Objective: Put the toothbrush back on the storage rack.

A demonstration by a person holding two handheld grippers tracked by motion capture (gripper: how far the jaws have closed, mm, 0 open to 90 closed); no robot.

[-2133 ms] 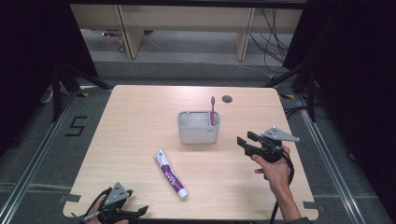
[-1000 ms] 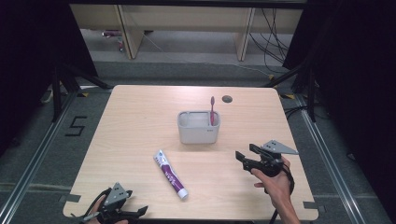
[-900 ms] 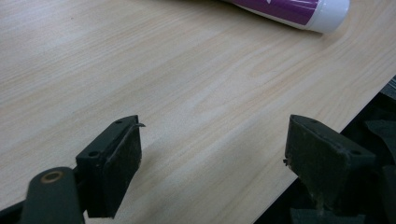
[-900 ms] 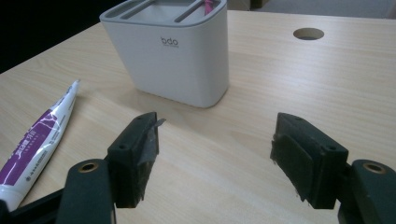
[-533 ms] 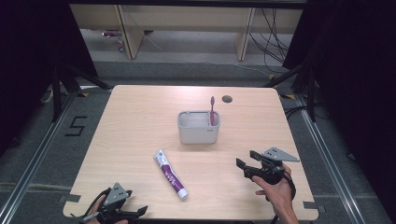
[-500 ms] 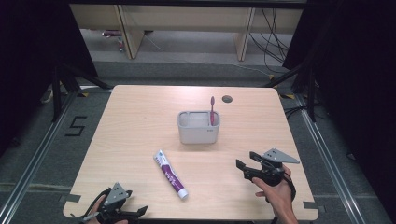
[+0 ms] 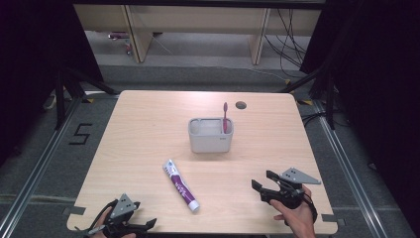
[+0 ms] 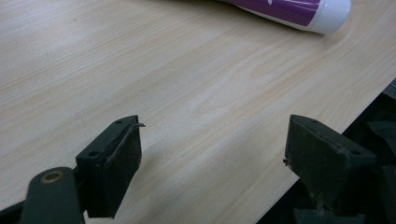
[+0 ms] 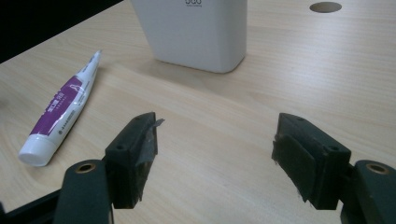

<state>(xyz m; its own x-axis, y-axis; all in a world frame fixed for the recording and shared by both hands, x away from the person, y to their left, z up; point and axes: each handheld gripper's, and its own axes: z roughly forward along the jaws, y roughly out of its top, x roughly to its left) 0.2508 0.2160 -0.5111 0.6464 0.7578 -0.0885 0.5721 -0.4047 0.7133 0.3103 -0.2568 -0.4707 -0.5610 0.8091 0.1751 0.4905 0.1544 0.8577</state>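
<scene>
A purple and white toothpaste tube (image 7: 181,185) lies flat near the table's front, cap toward the near edge. Behind it stands a white holder (image 7: 210,135) with a pink toothbrush (image 7: 225,116) upright in its right side. My right gripper (image 7: 262,179) hovers low at the front right, pointing left. Its jaws have just been opening a little and stand open with nothing between them (image 9: 217,117); the holder (image 9: 191,32) and the tube (image 9: 60,112) lie ahead. My left gripper (image 7: 143,227) rests open at the front left edge (image 8: 212,122), the tube's cap (image 8: 329,14) beyond it.
The light wood table (image 7: 148,124) has a round cable hole (image 7: 241,105) at the back right. Its near edge drops to a dark floor right beside my left gripper. Metal rails and wooden shelving stand beyond the far edge.
My right gripper has drawn back toward the near edge of the table and sunk a little. The left gripper, the tube and the holder have stayed put.
</scene>
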